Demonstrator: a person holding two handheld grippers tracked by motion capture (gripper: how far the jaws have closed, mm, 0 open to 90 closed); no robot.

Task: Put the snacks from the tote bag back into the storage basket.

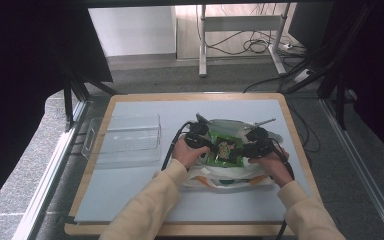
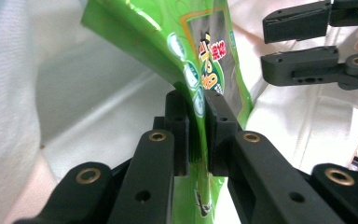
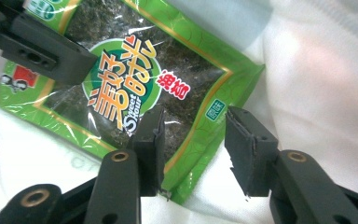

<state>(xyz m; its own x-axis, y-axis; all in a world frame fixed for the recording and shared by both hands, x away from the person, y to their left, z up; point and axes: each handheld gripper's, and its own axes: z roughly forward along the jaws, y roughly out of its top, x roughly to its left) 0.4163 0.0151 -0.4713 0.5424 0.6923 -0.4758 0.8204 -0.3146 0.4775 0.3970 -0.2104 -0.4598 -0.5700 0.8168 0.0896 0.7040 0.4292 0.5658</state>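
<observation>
Over white bag [image 1: 230, 176], both grippers level at green packet [image 1: 224, 150]

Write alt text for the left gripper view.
The left gripper pinches the edge of a green snack packet between its two black jaws, above a white bag. The right gripper hovers open at upper right.

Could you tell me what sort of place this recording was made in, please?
Probably a lab or workshop recording station: a wooden table with a grey mat, dark curtains at the sides, and loose cables on the floor beneath a metal desk frame.
</observation>
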